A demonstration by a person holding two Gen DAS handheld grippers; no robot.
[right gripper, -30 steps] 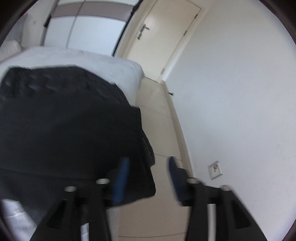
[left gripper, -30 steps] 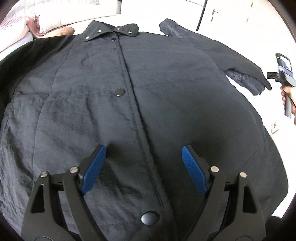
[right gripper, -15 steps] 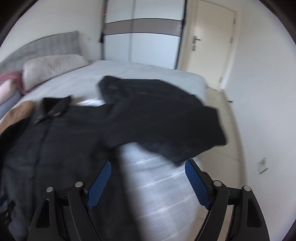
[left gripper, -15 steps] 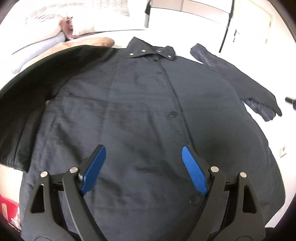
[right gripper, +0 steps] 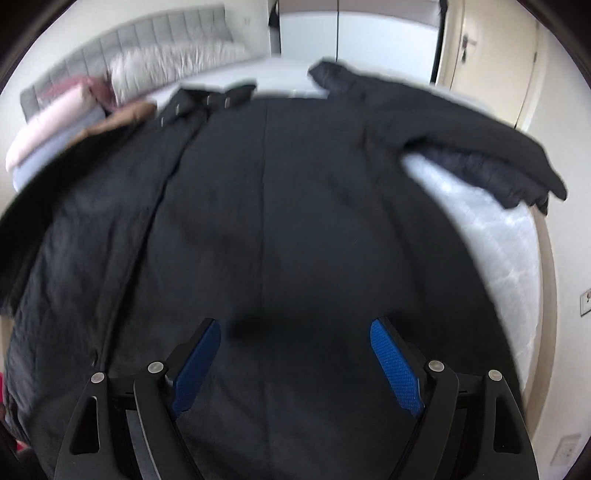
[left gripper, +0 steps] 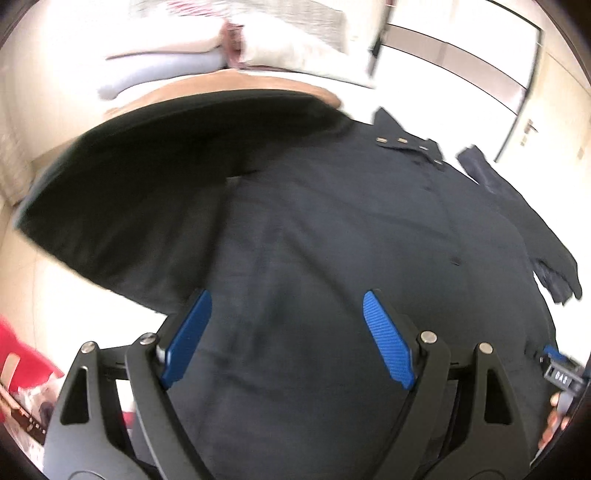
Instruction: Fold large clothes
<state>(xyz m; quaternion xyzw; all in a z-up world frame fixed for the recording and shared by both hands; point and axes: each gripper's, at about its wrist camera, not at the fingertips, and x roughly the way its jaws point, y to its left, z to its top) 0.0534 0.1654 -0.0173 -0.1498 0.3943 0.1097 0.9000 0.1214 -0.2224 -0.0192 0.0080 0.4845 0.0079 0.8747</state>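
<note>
A large black coat (left gripper: 332, 229) lies spread flat, front up, on a white bed (right gripper: 491, 229), collar at the far end. In the left wrist view its left sleeve (left gripper: 122, 192) stretches out to the left and its right sleeve (left gripper: 535, 229) to the right. The coat also fills the right wrist view (right gripper: 277, 221), right sleeve (right gripper: 480, 155) out to the right. My left gripper (left gripper: 284, 314) is open and empty above the coat's lower left part. My right gripper (right gripper: 293, 343) is open and empty above the lower right part. The right gripper's body shows at the left wrist view's right edge (left gripper: 561, 373).
Pillows (right gripper: 166, 66) and folded bedding (right gripper: 55, 118) lie at the head of the bed, with a tan cloth (left gripper: 258, 81) by the coat's shoulder. A red object (left gripper: 22, 354) is at lower left. A wardrobe (right gripper: 351, 33) and door (right gripper: 480, 48) stand beyond the bed.
The left gripper has swung left, so the left sleeve has come into view. The right gripper has swung left from the floor and wall to over the coat. Both stay open.
</note>
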